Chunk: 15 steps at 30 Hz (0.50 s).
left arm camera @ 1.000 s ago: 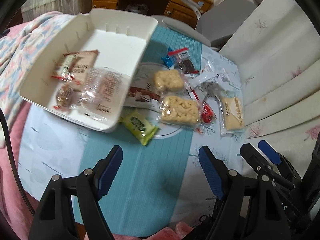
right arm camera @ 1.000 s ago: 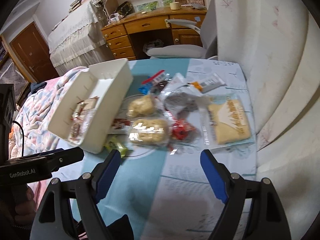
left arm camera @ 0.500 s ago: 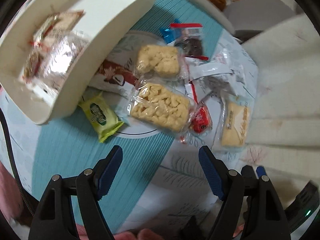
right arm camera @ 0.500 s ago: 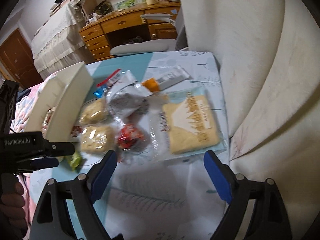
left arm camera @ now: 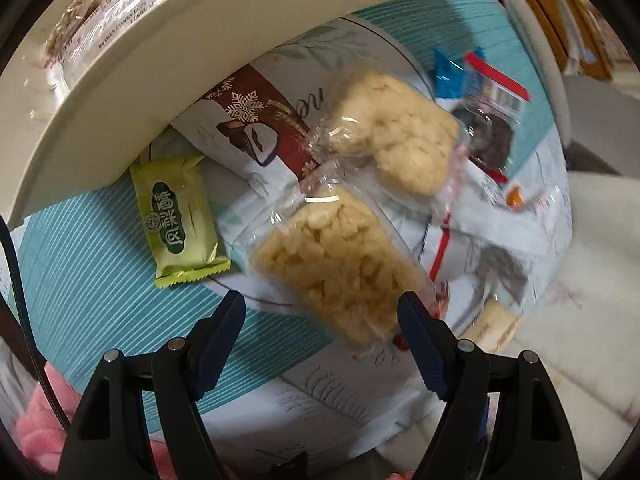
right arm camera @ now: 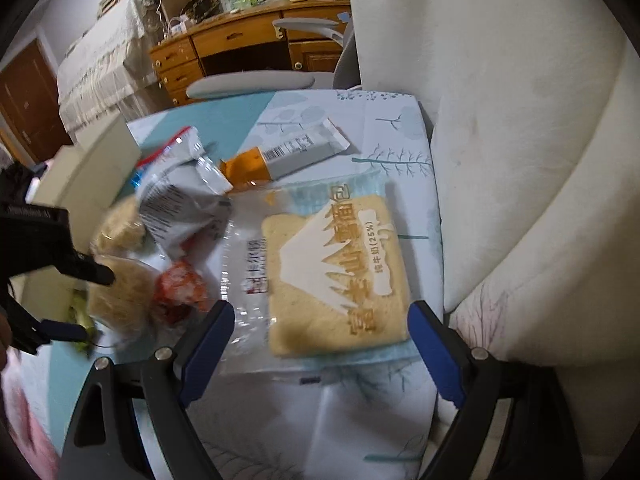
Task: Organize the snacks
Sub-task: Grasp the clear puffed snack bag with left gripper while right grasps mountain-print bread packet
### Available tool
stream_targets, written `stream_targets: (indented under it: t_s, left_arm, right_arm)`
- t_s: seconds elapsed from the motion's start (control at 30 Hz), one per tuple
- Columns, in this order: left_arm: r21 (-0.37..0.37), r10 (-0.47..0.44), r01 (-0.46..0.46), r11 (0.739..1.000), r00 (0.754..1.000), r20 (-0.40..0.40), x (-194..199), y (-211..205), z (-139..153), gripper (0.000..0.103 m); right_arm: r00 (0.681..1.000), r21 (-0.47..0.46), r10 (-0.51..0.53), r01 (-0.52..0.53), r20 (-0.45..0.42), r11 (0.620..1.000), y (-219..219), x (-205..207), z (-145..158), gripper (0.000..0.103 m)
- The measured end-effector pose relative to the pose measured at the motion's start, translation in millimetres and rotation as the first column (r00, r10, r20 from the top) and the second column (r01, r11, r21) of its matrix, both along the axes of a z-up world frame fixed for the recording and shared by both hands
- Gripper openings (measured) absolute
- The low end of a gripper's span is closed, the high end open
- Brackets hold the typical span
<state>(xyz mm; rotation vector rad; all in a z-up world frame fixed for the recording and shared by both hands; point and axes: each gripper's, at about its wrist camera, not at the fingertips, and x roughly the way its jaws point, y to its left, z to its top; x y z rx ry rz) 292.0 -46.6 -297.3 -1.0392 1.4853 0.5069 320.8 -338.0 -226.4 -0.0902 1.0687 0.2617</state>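
Note:
Snacks lie scattered on a table with a blue-and-white cloth (left arm camera: 100, 280). My left gripper (left arm camera: 320, 316) is open and points steeply down. The near end of a clear-wrapped rice cake (left arm camera: 340, 268) lies between its fingertips, untouched by the pads. A second rice cake (left arm camera: 396, 132) lies beyond, with a green packet (left arm camera: 180, 220) to the left. The white box (left arm camera: 132, 80) at upper left holds several wrapped snacks. My right gripper (right arm camera: 322, 320) is open, straddling the near edge of a bagged bread slice (right arm camera: 340, 272). In the right wrist view, the left gripper (right arm camera: 84, 300) hangs over the rice cakes.
A brown snowflake packet (left arm camera: 256, 128) pokes out from under the box. A blue candy (left arm camera: 448, 76), a dark red-topped bag (left arm camera: 492, 120), a red candy (right arm camera: 180, 288), a grey crumpled packet (right arm camera: 180, 216) and an orange-grey bar (right arm camera: 284, 156) lie around. A white sofa cushion (right arm camera: 520, 160) borders the table's right edge.
Both grippers came down closer to the table. The left one rolled and now sits over the near rice cake. The right one shifted right onto the bread packet and its jaws widened.

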Motion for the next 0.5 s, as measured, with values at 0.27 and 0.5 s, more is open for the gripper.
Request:
stream_targets:
  t_s: [0.27,0.5]
  left_arm:
    - [-0.002,0.046,-0.046,0.999,0.999,0.002,21,0,-9,0.077]
    - [-0.011,0.081,-0.081,0.997,0.996,-0.023,40,-5,-22,0.077]
  right_arm:
    - [0.999,-0.045,0.04,-0.04,-0.013,0.998,4,12,-22,0.094]
    - [0.999,-0.028,0.039,-0.04,-0.015,0.999,5,18,-30,0.1]
